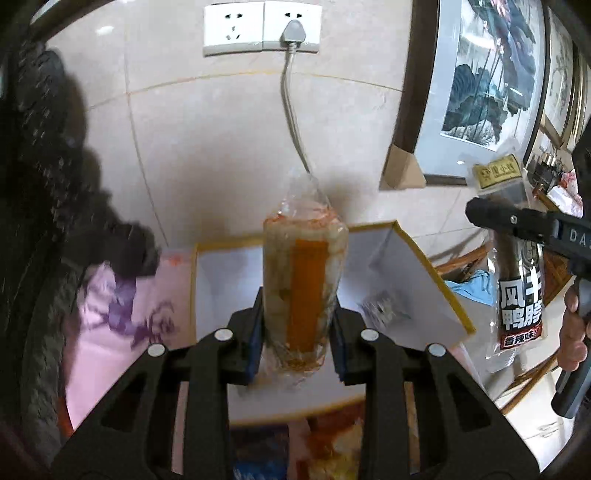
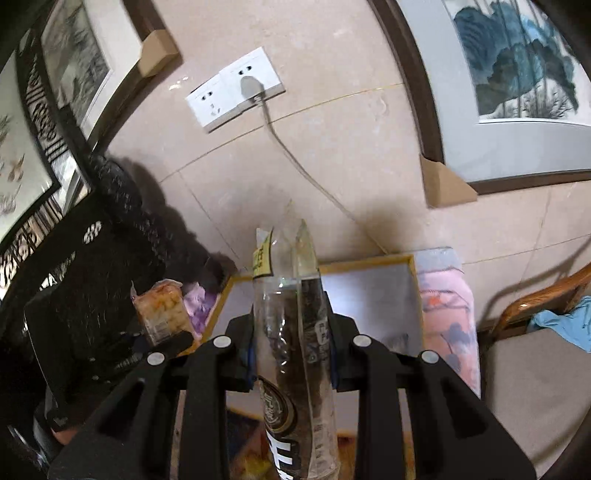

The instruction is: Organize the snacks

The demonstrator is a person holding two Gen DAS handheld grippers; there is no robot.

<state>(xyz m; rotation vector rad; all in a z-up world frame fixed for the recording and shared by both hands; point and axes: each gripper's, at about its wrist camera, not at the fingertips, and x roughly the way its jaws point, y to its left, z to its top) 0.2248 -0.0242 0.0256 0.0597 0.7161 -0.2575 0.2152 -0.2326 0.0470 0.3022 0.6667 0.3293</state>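
Snack packs are up in both claws: centre of our left wrist view, the left gripper (image 1: 298,332) clamps a clear orange-filled pack (image 1: 305,288); at right, the right gripper (image 2: 291,350) pinches our dark duck-neck packet (image 2: 295,354) above the white box (image 1: 229,273).

The left gripper (image 1: 299,321) is closed on a clear snack pack (image 1: 304,284) with an orange label, and the pack stands upright between the 2 pads. Behind it, a white box with a yellow edge (image 1: 402,269) lies open on a pink cloth (image 1: 110,314). At the right, the right gripper (image 1: 513,221) clamps a dark snack pack with Chinese characters (image 1: 519,299), which hangs down. A grey plug (image 1: 292,35) sits in the wall socket (image 1: 262,27) above.
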